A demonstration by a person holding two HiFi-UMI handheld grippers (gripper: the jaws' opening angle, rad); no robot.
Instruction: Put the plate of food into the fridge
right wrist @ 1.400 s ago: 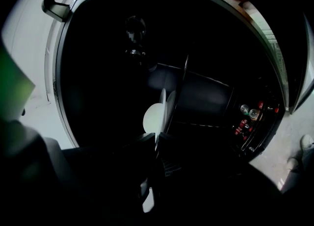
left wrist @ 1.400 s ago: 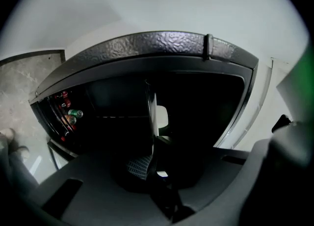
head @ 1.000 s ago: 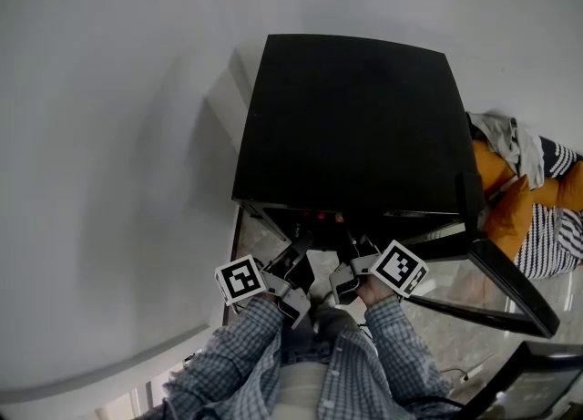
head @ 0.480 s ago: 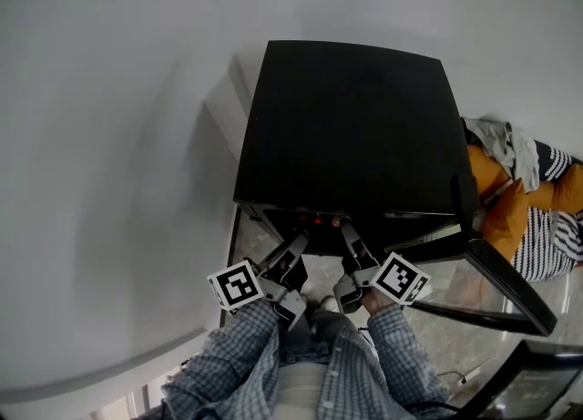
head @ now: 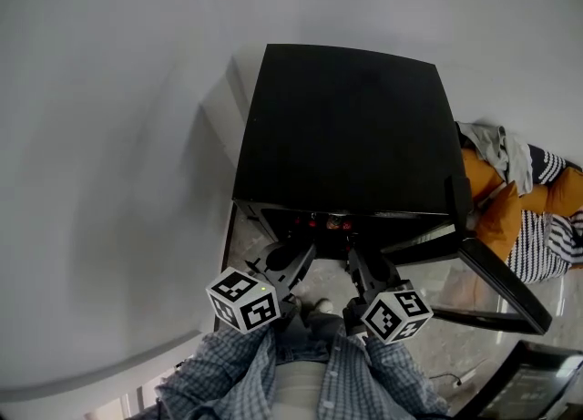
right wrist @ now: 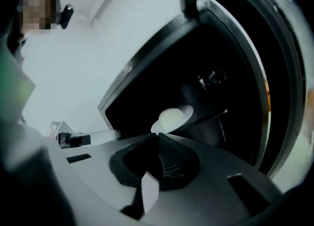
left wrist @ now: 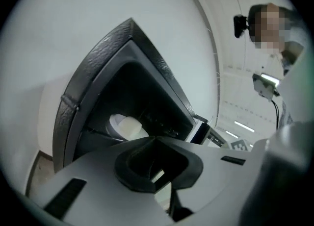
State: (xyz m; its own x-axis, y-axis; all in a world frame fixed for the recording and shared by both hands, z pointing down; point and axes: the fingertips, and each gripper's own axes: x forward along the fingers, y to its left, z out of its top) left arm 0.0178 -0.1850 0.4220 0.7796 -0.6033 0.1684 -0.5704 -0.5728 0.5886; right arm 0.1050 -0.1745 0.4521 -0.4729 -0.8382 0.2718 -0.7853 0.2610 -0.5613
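The small black fridge point(head: 346, 127) stands on the floor with its door point(head: 496, 277) swung open to the right. In both gripper views a white plate point(left wrist: 125, 126) carrying a pale round piece of food point(right wrist: 171, 118) rests on a shelf inside the dark compartment. In the head view the plate is hidden under the fridge's top. My left gripper point(head: 301, 252) and right gripper point(head: 353, 254) hover side by side just outside the opening, apart from the plate. Each has its jaws together with nothing between them. The right jaws have just been closing, with nothing between them.
A white wall point(head: 109, 136) runs along the fridge's left side. Orange and striped clothes point(head: 519, 199) lie on the floor at the right, behind the open door. A dark frame point(head: 537, 382) sits at the lower right. My checked sleeves point(head: 310, 377) fill the bottom edge.
Both grippers have rolled, so their marker cubes show other faces. They have drawn back a little from the fridge opening toward me. The fridge door has not moved.
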